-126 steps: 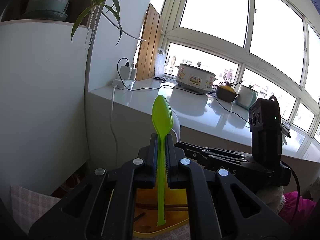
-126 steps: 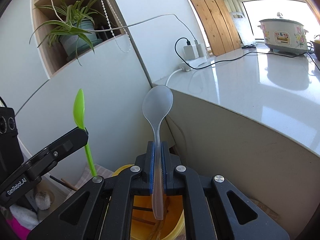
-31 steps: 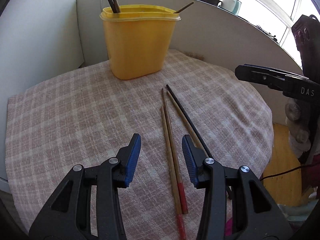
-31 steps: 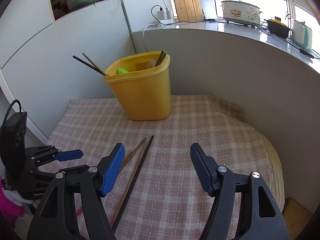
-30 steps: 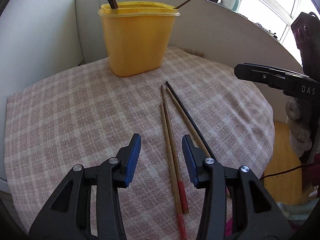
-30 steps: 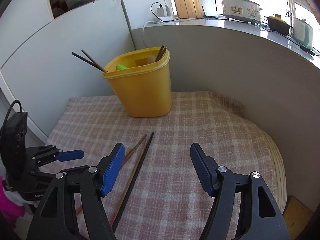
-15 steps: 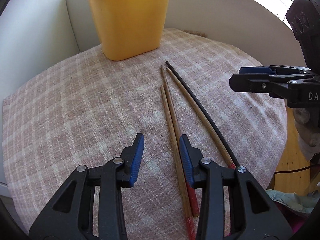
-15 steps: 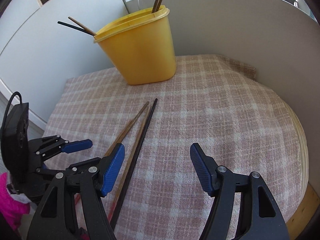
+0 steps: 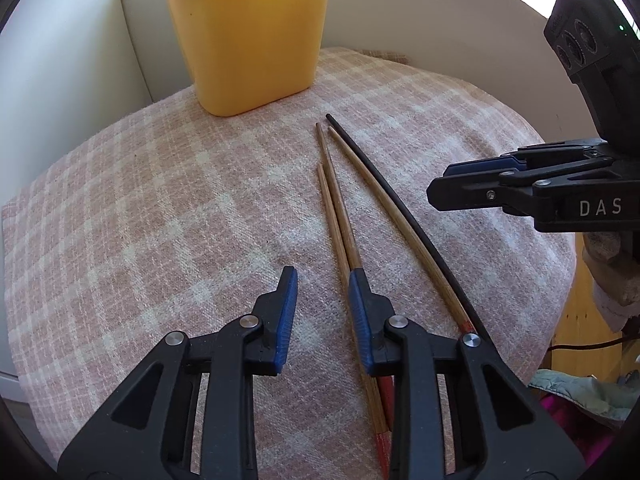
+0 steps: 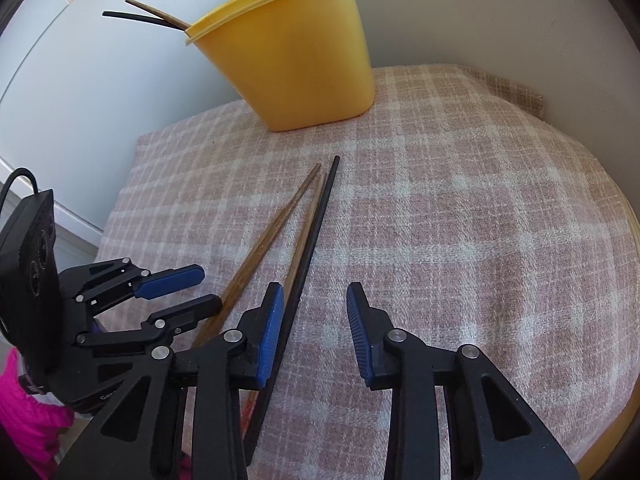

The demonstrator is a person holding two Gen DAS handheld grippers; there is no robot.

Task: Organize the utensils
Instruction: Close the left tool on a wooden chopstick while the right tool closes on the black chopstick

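Several chopsticks lie side by side on the pink checked cloth (image 9: 160, 200): wooden ones (image 9: 335, 216) and a black one (image 10: 316, 224). My left gripper (image 9: 322, 312) hovers low over them, jaws closing, with only cloth between its pads; the right finger (image 9: 360, 316) covers the wooden pair. My right gripper (image 10: 316, 328) is also closing, unpressed, the black chopstick running just inside its left finger (image 10: 272, 328). Each gripper shows in the other's view: right gripper (image 9: 472, 184), left gripper (image 10: 188, 294). The yellow container (image 9: 248, 40) stands behind with chopsticks (image 10: 152, 14) sticking out.
A curved grey wall (image 10: 500, 20) rises close behind the round table, and a white cabinet (image 10: 80, 92) stands at the left. The cloth's edge (image 9: 560, 280) drops off to the wooden floor on the right. Something bright pink (image 10: 24, 412) lies low at the left.
Earlier each gripper held a spoon over the container; now neither holds anything. Over the last second both sank toward the chopsticks, and their jaws narrowed, the right one sharply.
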